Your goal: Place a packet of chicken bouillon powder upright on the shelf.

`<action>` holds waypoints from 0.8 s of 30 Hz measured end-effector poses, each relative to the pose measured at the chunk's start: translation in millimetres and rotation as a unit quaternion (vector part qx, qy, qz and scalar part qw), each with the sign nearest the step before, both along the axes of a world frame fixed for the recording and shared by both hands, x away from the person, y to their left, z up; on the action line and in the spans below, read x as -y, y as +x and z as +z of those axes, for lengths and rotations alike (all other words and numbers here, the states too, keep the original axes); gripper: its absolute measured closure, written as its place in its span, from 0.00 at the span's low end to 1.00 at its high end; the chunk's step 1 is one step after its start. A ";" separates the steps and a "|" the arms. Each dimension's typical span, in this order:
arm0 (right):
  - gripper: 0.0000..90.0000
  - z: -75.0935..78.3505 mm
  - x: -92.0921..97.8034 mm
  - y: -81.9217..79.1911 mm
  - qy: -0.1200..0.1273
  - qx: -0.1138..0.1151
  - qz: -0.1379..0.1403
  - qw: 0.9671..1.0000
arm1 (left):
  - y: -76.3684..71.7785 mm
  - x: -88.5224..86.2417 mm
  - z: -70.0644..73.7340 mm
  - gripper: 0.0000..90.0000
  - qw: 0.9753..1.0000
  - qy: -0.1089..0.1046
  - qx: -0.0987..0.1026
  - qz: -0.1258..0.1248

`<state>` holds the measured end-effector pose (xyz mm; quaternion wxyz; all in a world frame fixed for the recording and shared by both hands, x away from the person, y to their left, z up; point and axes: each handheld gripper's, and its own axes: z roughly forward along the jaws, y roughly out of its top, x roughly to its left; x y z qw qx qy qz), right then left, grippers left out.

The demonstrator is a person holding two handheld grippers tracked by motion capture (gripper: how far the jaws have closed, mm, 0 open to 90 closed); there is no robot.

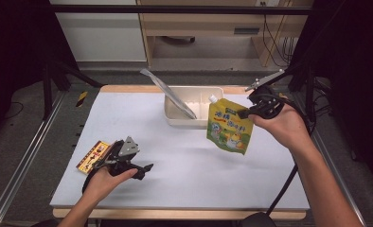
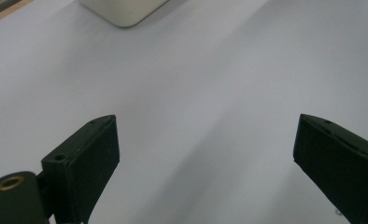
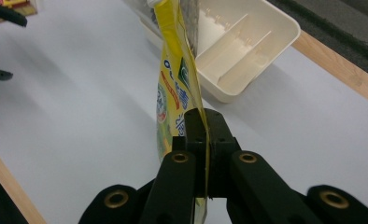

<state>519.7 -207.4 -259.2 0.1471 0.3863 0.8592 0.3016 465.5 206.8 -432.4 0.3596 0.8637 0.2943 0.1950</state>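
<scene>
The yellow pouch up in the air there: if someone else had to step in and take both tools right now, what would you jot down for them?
Right gripper: shut on the yellow pouch, pinching its edge and holding it up off the table, just in front of the cream bin.
Left gripper: open, holding nothing, low over the white mat near the front left.
A silver packet already leans in the bin.
A small yellow-and-red packet lies at the mat's left edge, beside the left gripper.
Left to do, most likely: put the pouch in the bin, then the small packet.
</scene>
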 end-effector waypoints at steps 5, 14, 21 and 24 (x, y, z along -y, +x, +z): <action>1.00 11.7 0.3 6.4 0.019 0.007 -0.021 1.000 | -2.8 -6.5 -6.6 0.08 1.000 0.000 0.002 0.017; 1.00 28.0 -10.8 22.6 0.042 0.031 -0.073 0.996 | -10.1 -9.4 -14.0 0.08 1.000 0.005 0.001 0.028; 1.00 36.0 -22.0 45.9 0.054 0.045 -0.119 0.990 | -11.6 -15.6 -15.0 0.08 0.999 0.002 0.003 0.037; 1.00 37.5 -24.6 54.7 0.058 0.047 -0.134 0.988 | -11.3 -20.0 -15.8 0.08 0.999 0.000 0.001 0.043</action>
